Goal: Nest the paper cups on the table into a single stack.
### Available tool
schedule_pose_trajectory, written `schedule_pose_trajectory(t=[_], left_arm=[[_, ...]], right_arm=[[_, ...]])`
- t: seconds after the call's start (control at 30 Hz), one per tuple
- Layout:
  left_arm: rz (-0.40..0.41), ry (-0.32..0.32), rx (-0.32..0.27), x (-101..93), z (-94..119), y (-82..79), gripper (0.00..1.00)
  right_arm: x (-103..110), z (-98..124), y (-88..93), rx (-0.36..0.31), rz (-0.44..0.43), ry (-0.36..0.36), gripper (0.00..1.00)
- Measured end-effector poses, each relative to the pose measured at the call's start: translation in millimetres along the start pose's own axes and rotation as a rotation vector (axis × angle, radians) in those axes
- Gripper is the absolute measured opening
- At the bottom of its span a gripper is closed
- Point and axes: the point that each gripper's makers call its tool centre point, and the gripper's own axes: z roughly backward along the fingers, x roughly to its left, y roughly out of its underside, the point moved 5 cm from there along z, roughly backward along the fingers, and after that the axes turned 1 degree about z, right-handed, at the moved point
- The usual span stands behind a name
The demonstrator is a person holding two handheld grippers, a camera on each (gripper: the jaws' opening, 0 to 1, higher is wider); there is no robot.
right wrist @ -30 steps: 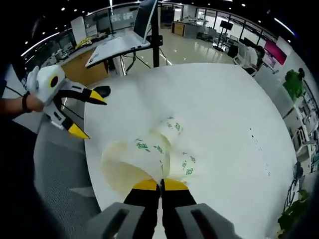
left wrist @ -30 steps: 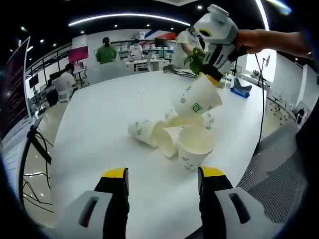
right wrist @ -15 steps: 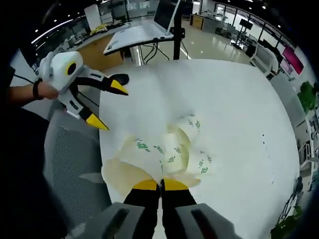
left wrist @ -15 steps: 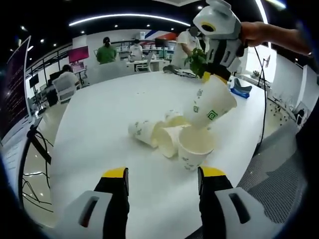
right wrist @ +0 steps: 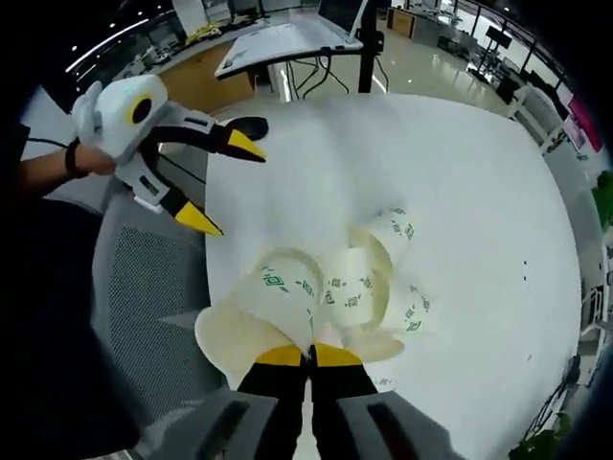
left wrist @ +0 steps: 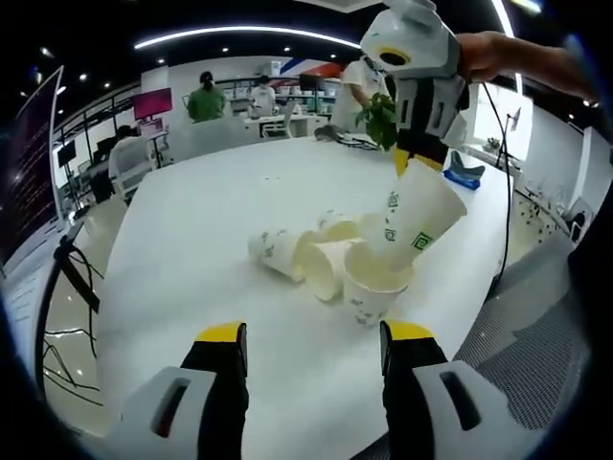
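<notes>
The left gripper [left wrist: 311, 347] hangs with jaws apart over the table [left wrist: 192, 249]. Beyond it, the right gripper [right wrist: 308, 356] pinches the rim of a cup [left wrist: 414, 215] tilted into an upright cup [left wrist: 375, 284] among toppled ones. Their green square logos hold no legible writing.

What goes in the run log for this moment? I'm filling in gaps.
right gripper: shut on held cup | held cup: tilted over upright cup | left gripper: open | other cups: lying on table

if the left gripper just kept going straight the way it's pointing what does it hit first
Probably the upright paper cup nearest it, at the front of the cup cluster on the table. The left gripper is open and empty; depth is unclear.
</notes>
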Motion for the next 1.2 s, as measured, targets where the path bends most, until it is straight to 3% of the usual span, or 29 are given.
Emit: schedule_pose_trajectory(t=[0.57, 0.83, 0.9, 1.2], left_arm=[[-0.001, -0.003, -0.005, 0.5, 5, -3.0, 0.54], [0.007, -0.006, -0.005, 0.1, 9, -1.0, 0.54], [0.008, -0.005, -0.005, -0.4, 9, 0.2, 0.54], [0.016, -0.006, 0.000, -0.5, 9, 4.3, 0.54]], right_arm=[[-2, -8, -7.0, 0.061, 0.011, -0.017, 0.00], [10, -10, -10.1, 0.093, 0.018, -0.024, 0.00], [-2, -12, -13.3, 0.097, 0.017, -0.019, 0.00], [2, -16, -14.6, 0.126, 0.056, -0.001, 0.00]])
